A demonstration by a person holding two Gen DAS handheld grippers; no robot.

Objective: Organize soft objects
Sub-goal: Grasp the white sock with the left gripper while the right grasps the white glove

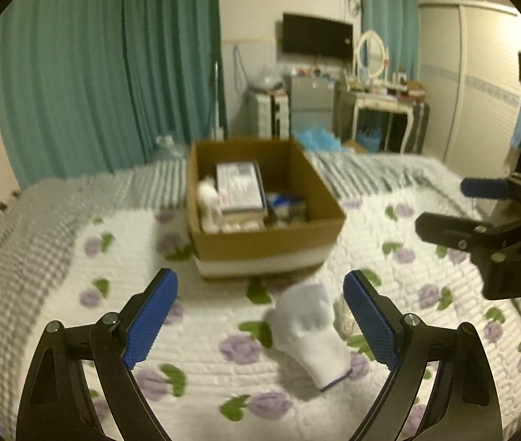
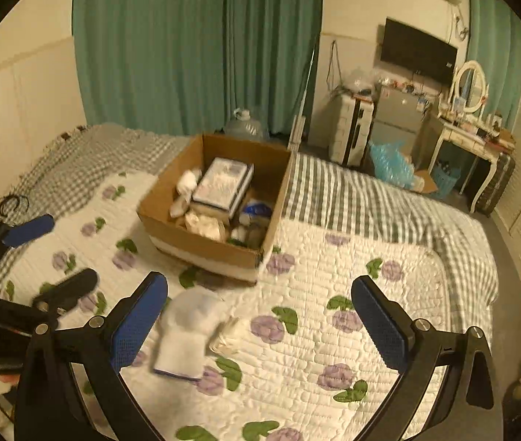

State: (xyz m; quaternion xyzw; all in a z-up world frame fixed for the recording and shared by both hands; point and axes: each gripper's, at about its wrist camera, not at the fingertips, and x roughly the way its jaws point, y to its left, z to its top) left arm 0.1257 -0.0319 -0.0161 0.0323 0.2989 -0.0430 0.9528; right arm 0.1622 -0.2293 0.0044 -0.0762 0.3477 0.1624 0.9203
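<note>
A white sock [image 1: 310, 334] with a purple cuff edge lies on the floral quilt, between and just ahead of my left gripper's [image 1: 260, 294] open fingers, nearer the right one. It also shows in the right wrist view [image 2: 187, 330], beside my right gripper's left finger. A crumpled pale cloth [image 1: 345, 314] lies next to it, also seen in the right wrist view [image 2: 229, 332]. An open cardboard box [image 1: 260, 246] stands farther back holding a book and soft white items; it shows too in the right wrist view [image 2: 201, 246]. My right gripper [image 2: 260, 294] is open and empty.
The bed's quilt [image 2: 352, 275] spreads to the right, with a checked blanket [image 2: 370, 198] behind. The right gripper shows at the right edge of the left wrist view [image 1: 481, 220]; the left gripper shows at the left of the right wrist view [image 2: 40, 257]. A dresser and fridge stand beyond the bed.
</note>
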